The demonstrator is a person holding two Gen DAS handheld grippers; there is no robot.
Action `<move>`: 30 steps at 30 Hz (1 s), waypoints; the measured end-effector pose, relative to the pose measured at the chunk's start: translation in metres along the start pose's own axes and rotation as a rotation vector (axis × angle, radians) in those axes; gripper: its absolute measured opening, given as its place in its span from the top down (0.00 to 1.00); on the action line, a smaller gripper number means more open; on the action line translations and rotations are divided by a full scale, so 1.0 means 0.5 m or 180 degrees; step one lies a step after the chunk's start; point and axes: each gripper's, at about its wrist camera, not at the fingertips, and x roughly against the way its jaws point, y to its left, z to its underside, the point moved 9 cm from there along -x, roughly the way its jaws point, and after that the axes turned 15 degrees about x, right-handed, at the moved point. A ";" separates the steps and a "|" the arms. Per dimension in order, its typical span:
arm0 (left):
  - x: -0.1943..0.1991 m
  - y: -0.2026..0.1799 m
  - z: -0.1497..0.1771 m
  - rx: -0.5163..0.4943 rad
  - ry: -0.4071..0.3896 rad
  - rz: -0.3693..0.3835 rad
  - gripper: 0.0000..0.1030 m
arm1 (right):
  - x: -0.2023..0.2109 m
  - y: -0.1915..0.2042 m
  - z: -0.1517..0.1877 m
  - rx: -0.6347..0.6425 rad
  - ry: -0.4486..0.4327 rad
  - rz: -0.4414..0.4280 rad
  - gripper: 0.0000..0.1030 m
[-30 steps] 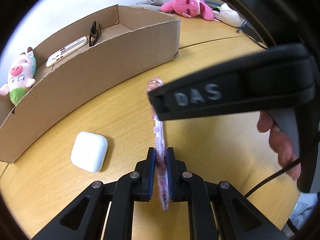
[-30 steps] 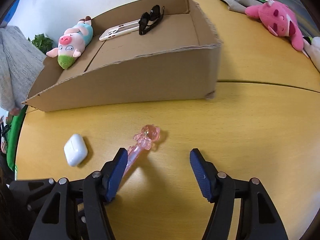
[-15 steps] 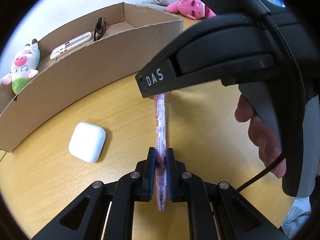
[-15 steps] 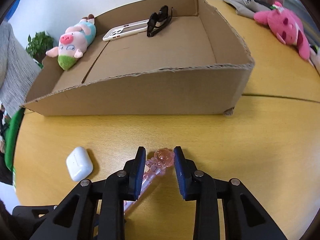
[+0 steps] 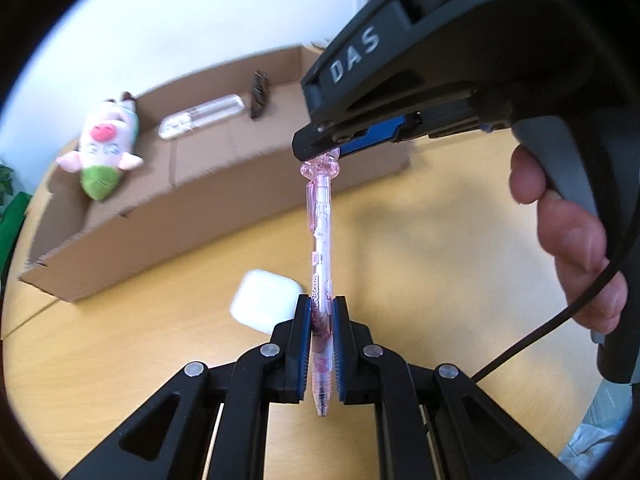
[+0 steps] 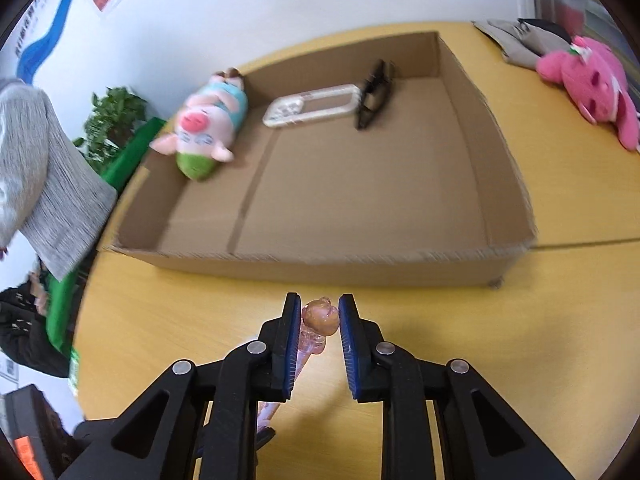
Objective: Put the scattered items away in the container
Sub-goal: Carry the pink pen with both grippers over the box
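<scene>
Left gripper [image 5: 321, 340]: jaws closed flat on the lower barrel of the pen [image 5: 321, 248], which stands up between the pads.
Right gripper [image 6: 320, 336]: jaws nearly closed around the pen's knobbed top, pads at either side of it.
Right hand [image 5: 568, 248]: fingers wrapped around the gripper's handle, seen from the left wrist view.

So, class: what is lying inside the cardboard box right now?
Inside the cardboard box lie a pig plush, a white remote and black sunglasses. The near wall hides only a thin strip of floor.
</scene>
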 end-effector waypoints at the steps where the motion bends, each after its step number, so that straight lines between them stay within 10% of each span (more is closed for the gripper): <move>1: 0.009 0.004 -0.012 0.0025 -0.0057 -0.0021 0.91 | 0.012 0.013 -0.018 0.0046 -0.0050 -0.0034 0.80; 14: 0.103 0.155 -0.285 0.0492 -0.0624 -0.0187 0.91 | 0.060 0.141 -0.343 0.0811 -0.0236 -0.0143 0.80; 30: 0.024 0.258 -0.429 0.0844 -0.0250 -0.0155 0.91 | -0.114 0.142 -0.530 0.0998 0.0252 -0.0150 0.80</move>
